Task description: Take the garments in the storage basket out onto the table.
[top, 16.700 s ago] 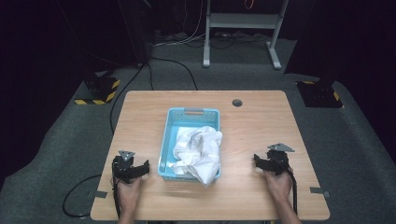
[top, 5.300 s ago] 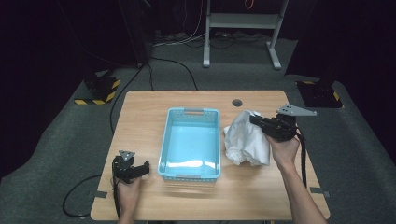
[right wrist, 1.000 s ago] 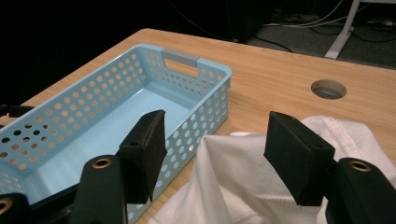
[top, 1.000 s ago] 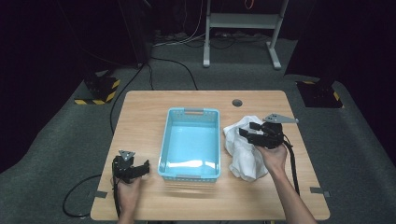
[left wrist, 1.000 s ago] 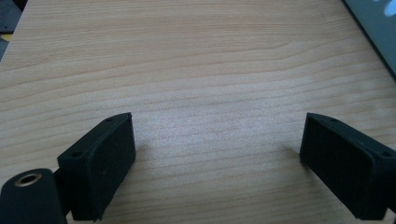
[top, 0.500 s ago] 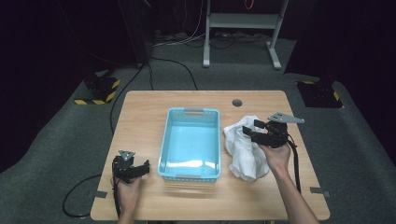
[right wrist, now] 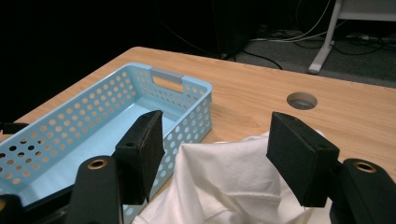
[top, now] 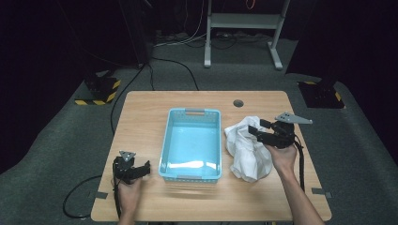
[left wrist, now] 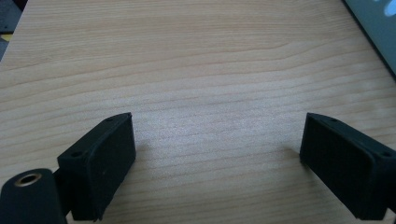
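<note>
The right gripper [top: 259, 132] hangs just above the white cloth [top: 248, 149], jaws spread wide with nothing between them; in the right gripper view the cloth [right wrist: 229, 186] bunches directly below and between the pads, the light-blue basket [right wrist: 93, 121] just to its left. The cloth lies crumpled on the table [top: 150, 112], beside the basket and outside it. This looks like the pause after a release or before a fresh grasp; I cannot tell which. The left gripper [top: 138, 169] rests low with jaws apart over bare wood. Any next grasp calls for lowering onto a fold and closing.
</note>
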Demonstrator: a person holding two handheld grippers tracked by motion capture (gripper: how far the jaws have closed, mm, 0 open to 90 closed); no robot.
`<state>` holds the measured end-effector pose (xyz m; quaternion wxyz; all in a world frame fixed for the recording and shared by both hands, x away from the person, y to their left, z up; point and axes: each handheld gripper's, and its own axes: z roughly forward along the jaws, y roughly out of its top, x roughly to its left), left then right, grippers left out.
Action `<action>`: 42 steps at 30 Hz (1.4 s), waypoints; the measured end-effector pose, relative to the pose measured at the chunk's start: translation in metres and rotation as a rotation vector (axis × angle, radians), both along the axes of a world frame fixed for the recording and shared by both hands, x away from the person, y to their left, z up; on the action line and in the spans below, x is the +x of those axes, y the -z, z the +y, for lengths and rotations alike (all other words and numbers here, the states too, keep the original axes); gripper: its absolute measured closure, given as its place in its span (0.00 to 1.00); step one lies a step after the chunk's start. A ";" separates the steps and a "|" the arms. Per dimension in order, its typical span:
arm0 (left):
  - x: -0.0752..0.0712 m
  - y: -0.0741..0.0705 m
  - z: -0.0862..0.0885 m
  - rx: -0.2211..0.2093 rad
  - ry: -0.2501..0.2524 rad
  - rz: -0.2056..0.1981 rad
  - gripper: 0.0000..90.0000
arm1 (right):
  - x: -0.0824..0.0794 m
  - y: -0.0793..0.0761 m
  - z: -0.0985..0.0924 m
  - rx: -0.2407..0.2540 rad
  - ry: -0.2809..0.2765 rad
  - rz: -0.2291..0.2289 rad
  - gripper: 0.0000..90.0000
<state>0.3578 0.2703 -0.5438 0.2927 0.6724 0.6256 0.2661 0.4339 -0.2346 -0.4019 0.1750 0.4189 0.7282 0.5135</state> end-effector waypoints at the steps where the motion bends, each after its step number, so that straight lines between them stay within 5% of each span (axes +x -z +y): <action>1: 0.000 0.000 0.000 0.000 0.000 0.000 0.12 | 0.000 0.000 -0.001 0.000 0.002 -0.002 0.40; 42: 0.000 0.000 0.000 0.000 0.000 0.000 0.12 | -0.014 -0.005 -0.047 0.043 0.079 -0.029 0.40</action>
